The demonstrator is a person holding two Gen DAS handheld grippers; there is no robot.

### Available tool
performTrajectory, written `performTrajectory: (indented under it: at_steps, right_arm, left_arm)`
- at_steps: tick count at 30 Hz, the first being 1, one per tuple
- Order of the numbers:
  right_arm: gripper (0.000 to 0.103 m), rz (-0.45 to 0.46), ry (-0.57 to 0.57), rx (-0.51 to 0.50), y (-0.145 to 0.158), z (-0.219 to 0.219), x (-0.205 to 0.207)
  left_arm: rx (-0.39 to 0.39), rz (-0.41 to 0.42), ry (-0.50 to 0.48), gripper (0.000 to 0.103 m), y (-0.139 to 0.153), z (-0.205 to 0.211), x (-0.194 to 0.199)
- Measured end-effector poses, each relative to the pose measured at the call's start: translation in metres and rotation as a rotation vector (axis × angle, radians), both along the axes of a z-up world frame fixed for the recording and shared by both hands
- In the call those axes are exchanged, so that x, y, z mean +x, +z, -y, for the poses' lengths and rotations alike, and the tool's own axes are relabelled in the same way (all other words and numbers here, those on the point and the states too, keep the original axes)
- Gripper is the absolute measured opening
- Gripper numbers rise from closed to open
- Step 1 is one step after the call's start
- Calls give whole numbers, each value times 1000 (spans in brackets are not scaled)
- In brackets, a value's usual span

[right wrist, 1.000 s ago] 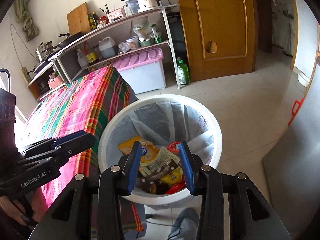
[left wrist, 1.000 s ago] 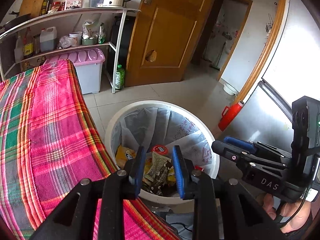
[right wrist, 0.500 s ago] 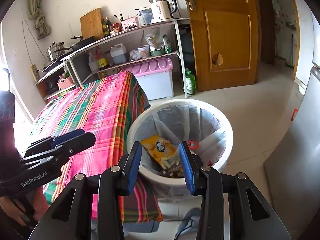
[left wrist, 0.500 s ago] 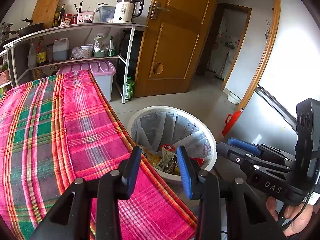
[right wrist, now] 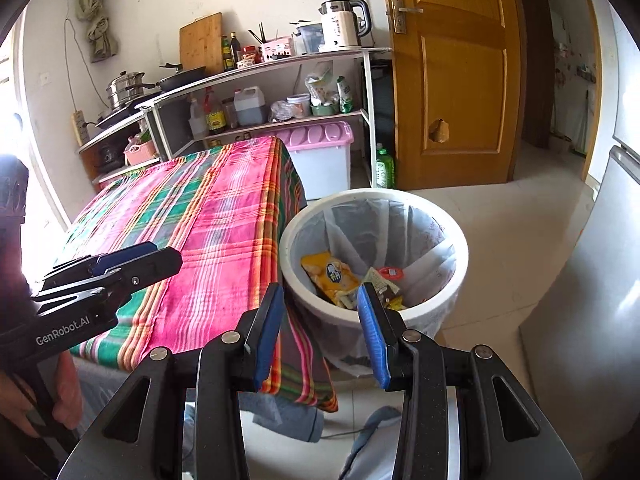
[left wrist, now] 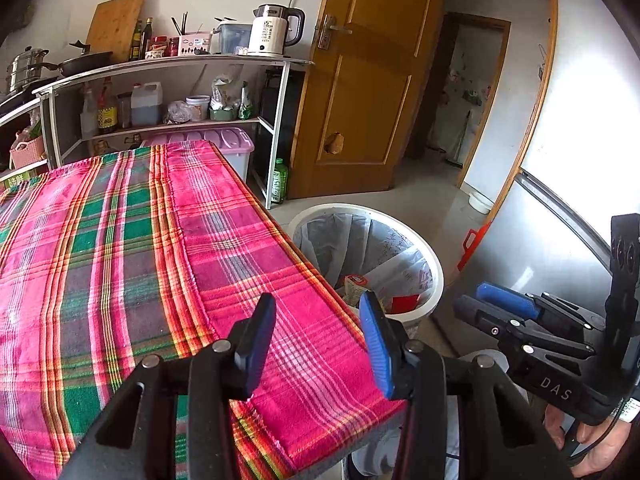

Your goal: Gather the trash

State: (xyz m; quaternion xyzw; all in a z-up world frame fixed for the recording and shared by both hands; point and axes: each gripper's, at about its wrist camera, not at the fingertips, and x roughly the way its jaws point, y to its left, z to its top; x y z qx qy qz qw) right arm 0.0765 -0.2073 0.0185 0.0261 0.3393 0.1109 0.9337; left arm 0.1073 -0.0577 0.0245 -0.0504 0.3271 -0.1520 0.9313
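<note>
A white trash bin with a clear liner stands on the floor beside the table; it also shows in the left wrist view. It holds wrappers, among them a yellow snack bag and a red-topped cup. My left gripper is open and empty, over the near right corner of the plaid tablecloth. My right gripper is open and empty, in front of the bin and the table's corner. Each gripper shows in the other's view, the right and the left.
The table under the pink and green cloth shows no loose items. Behind it stand a shelf rack with bottles and a kettle, a pink-lidded bin, a green bottle and a wooden door. A silver fridge is at the right.
Both grippers have pulled up and back from above the bin toward the table. The bin has shrunk in both views and more tablecloth shows. Both stayed open and empty.
</note>
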Motion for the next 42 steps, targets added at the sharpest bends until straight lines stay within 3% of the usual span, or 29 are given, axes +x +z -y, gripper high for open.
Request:
performTrajectory:
  at_steps: [13, 42]
  right_arm:
    - [40, 22, -9, -12, 1, 0, -33]
    - [40, 29, -14, -3, -3, 0, -52]
  left_arm:
    - [-5, 36, 13, 47, 2, -7, -42]
    - [28, 52, 13, 47, 0, 3, -57]
